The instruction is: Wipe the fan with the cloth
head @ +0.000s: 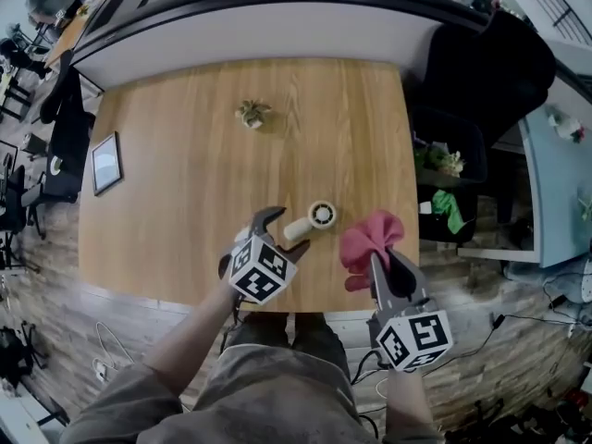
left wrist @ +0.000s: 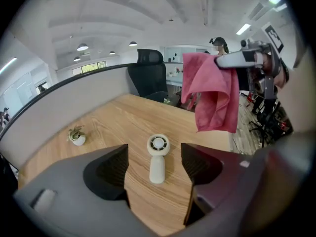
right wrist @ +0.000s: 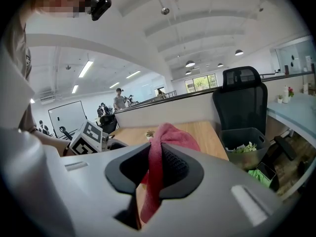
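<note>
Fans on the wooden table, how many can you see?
1. The white handheld fan lies on the wooden table near its front edge, just ahead of the left gripper's open jaws, untouched. None seems hidden.

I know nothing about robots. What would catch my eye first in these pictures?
The bright pink cloth catches the eye first, pinched in the right hand-held gripper near the table's front edge. Just left of it, a small white fan lies on the wooden table, and the left hand-held gripper, jaws apart, points at its handle.
</note>
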Available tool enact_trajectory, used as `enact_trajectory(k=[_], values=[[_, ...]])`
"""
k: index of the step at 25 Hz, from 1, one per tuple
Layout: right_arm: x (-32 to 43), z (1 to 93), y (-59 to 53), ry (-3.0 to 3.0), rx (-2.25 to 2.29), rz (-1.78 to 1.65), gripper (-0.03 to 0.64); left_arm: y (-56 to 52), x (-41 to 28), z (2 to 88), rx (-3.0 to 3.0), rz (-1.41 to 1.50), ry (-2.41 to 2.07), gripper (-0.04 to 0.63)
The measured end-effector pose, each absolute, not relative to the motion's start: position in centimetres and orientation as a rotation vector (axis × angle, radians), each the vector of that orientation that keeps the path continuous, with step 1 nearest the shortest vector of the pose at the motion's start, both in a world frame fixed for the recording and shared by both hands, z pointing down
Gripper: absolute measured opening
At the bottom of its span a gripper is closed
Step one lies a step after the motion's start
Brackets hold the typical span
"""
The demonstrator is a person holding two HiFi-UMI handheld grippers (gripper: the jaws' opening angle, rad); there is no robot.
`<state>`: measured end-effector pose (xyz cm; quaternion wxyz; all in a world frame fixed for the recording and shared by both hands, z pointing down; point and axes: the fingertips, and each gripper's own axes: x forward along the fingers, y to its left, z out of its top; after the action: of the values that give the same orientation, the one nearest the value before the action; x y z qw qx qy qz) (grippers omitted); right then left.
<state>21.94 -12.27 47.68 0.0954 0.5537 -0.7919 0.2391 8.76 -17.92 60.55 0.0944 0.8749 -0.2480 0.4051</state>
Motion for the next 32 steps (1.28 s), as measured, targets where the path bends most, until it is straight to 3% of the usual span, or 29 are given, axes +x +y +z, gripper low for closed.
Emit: enact_trajectory(k=[15,23,25,27,32], values=[[21.1,54.0,-13.4,-2.262,1.585,0.826,0.063,-18.1,10.0,73.1,2.423,1.409,-0.542,0.322],[21.1,55.5,-13.5,-2.246,1.572,0.865,0.063,-18.3,10.3,74.8,2.403,1.460,-0.492,0.312],[21.1,55.6,-13.6,-2.245,1.570,0.867,0.064,-18.2,10.4,74.7,2.407,1.473,-0.477,0.294],[21.0,55.7,-13.7,-2.250,1.569,0.870,0.063,-18.1,10.6,74.7,2.411,1.493,-0.456,0.196],[20.9,55.6,-14.0,-2.262,1.569,0.862,0.063,-18.0,10.6,74.8,2.416,1.537,-0.409,0.193]])
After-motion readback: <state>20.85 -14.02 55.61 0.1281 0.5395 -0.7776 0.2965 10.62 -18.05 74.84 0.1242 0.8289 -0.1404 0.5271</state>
